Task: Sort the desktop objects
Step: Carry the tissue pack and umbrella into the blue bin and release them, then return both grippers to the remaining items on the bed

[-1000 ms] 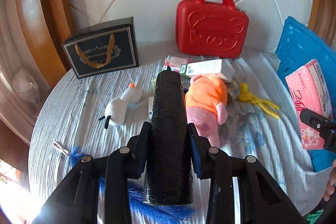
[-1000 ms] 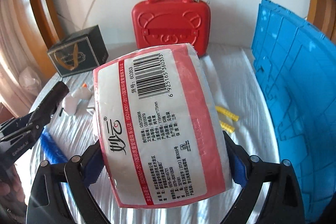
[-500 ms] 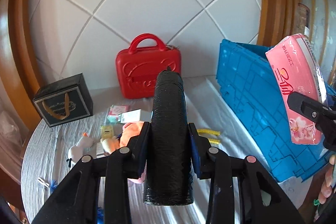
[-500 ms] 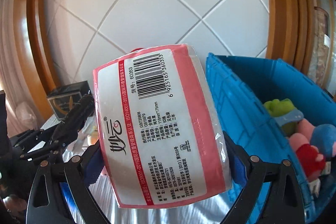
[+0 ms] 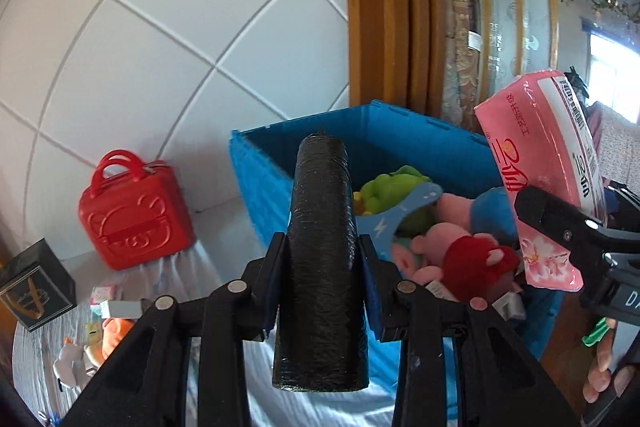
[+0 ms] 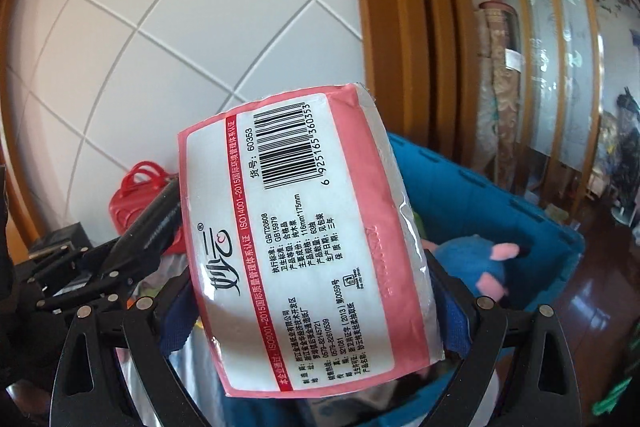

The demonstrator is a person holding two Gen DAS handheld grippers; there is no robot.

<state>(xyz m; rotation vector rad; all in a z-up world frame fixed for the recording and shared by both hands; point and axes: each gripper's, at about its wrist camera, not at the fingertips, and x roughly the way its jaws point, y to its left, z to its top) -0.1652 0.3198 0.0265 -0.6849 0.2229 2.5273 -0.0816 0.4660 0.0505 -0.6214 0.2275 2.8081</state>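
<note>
Now both loads hover at the blue bin [image 5: 420, 131]: the left gripper [image 5: 322, 255] clamps a black roll [image 5: 320, 267], the right gripper [image 6: 316, 303] grips a pink tissue pack [image 6: 304, 247]. Best to bring each well inside the rim, low over the plush toys [image 5: 460, 247], before letting go, one at a time.

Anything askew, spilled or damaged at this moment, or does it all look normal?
Nothing stands out. The left gripper holds the black roll and the right gripper holds the tissue pack squarely near the blue crate, whose plush toys sit inside.
</note>
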